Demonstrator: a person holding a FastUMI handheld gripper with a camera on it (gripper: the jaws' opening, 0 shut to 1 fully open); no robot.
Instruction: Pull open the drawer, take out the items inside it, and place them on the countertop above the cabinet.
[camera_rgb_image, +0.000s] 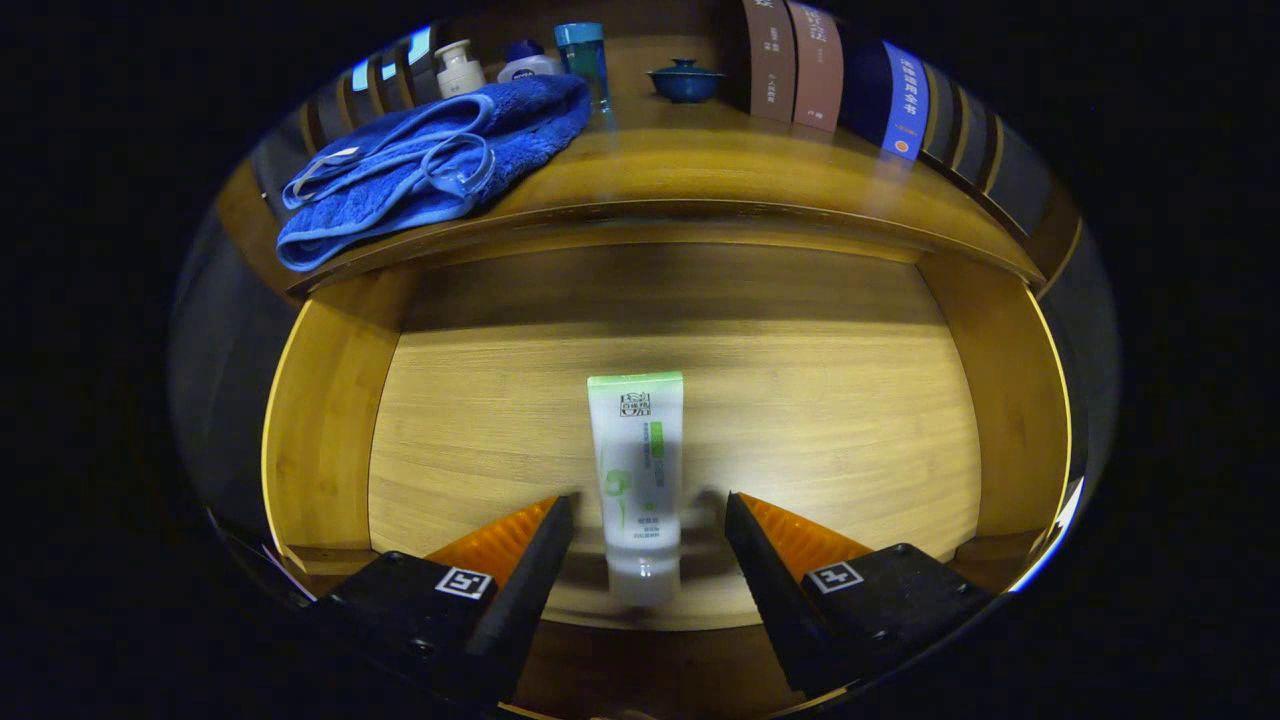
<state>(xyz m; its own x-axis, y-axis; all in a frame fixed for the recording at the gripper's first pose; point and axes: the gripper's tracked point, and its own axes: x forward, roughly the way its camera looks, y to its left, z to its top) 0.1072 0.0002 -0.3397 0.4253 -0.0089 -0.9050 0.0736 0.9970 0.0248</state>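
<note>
— Anything readable here?
— Not really. The tube carries a small emblem and print, too blurred to read. The books have spine lettering, also illegible.
— And the gripper?
— Square coded markers only; its jaws stand apart.

You see open wooden drawer, white squeeze tube with green band flat on its floor. Above drawer, wooden countertop carries blue terry towel, small bottles, blue lidded bowl, upright books.

Gripper fingers apart, flanking tube.
</note>
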